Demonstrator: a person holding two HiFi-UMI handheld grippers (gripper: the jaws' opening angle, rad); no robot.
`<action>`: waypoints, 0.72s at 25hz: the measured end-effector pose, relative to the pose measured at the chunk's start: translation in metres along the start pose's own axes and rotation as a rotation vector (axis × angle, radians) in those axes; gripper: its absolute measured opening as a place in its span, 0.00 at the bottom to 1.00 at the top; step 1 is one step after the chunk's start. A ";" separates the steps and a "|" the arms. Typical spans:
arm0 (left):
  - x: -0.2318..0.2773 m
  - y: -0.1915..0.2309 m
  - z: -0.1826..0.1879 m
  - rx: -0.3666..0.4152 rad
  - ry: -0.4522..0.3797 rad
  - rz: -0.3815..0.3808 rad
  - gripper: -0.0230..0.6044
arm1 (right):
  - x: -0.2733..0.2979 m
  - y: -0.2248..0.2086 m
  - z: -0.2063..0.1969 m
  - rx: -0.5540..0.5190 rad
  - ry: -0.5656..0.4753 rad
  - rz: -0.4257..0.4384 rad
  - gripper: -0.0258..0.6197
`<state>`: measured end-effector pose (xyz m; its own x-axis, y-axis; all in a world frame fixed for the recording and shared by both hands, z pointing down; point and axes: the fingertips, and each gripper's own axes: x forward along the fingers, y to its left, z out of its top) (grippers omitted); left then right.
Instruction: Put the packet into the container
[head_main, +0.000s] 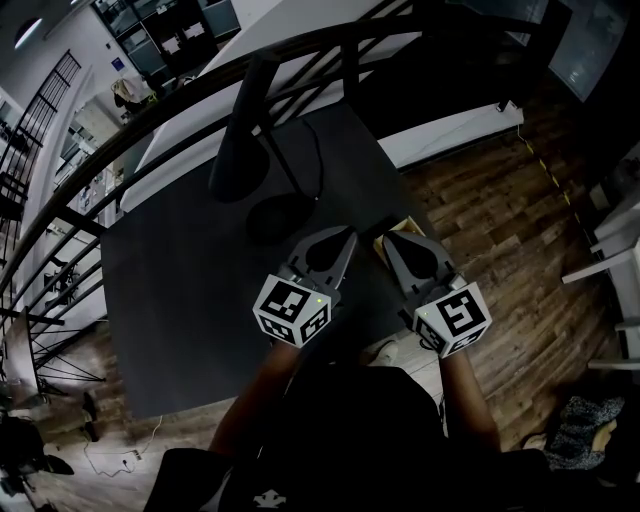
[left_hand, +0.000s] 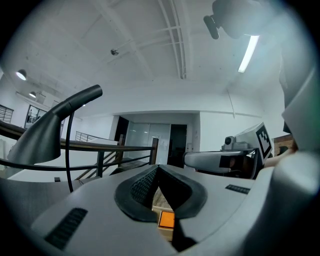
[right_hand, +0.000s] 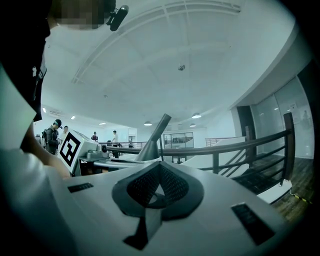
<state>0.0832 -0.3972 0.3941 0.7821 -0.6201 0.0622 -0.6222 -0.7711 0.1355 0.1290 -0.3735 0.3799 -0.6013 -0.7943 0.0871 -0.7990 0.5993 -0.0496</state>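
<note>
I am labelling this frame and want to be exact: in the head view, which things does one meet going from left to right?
lamp → left gripper → right gripper → wooden floor

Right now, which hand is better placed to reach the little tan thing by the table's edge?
Probably the right gripper: the tan thing lies just beyond its tip, while the left gripper sits farther aside. Both look shut, so it would need to open first.

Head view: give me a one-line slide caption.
Left gripper and right gripper, both shut, side by side over the dark table near a black lamp.
</note>
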 end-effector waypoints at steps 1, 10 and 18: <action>-0.001 0.000 -0.001 0.000 0.000 -0.001 0.05 | 0.000 0.001 0.000 -0.004 -0.005 0.000 0.05; 0.003 -0.001 -0.001 -0.004 0.005 -0.002 0.05 | -0.001 -0.003 0.000 -0.017 -0.002 -0.002 0.05; 0.005 0.001 -0.004 -0.003 0.007 -0.003 0.05 | 0.000 -0.005 -0.004 -0.012 0.006 -0.005 0.05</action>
<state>0.0868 -0.4004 0.3985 0.7839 -0.6170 0.0692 -0.6200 -0.7722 0.1391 0.1331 -0.3766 0.3845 -0.5975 -0.7965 0.0930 -0.8015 0.5969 -0.0373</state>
